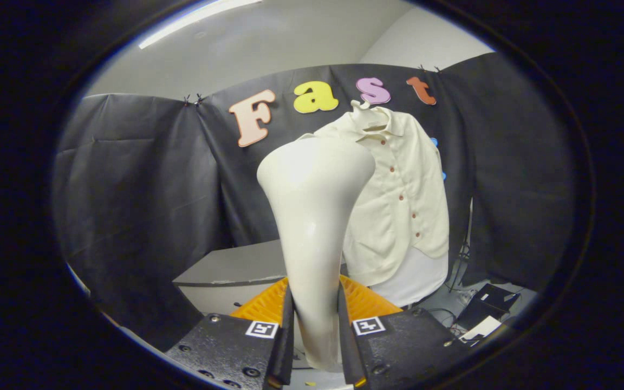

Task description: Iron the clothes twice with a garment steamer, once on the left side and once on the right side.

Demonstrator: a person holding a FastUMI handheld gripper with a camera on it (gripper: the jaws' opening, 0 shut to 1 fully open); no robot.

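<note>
Looking along the fingers, gripper view: we see the gripper (314, 325) clamped on the handle of the garment steamer (312, 216), a finger pressing each side of the narrow lower stem.
Steamer position: we hold it upright between the fingers, its wide head raised in front of the shirt (398, 195); we cannot tell whether the head touches the cloth, and it looks short of it.
Shirt position: it hangs on a hanger against the booth wall, beyond the fingers and off to the right of the steamer head.
Risk, slip: we judge the glossy, tapering handle could twist or slide in the clamp once the head drags on fabric.
Risk, coverage: the head sits over the shirt's left edge, so we could miss a side or run both passes over one panel.
Risk, snag: the row of buttons and the collar could catch the head and pull the shirt off its hanger.
Steamer material: smooth, hard, shiny off-white plastic, flaring from a slim neck to a broad rounded top.
Shirt material: soft, matte cream weave, loosely draped, with small reddish buttons.
Below: a ribbed orange basket (366, 300) lies just ahead of the fingers, and a grey box (231, 271) sits past it.
</note>
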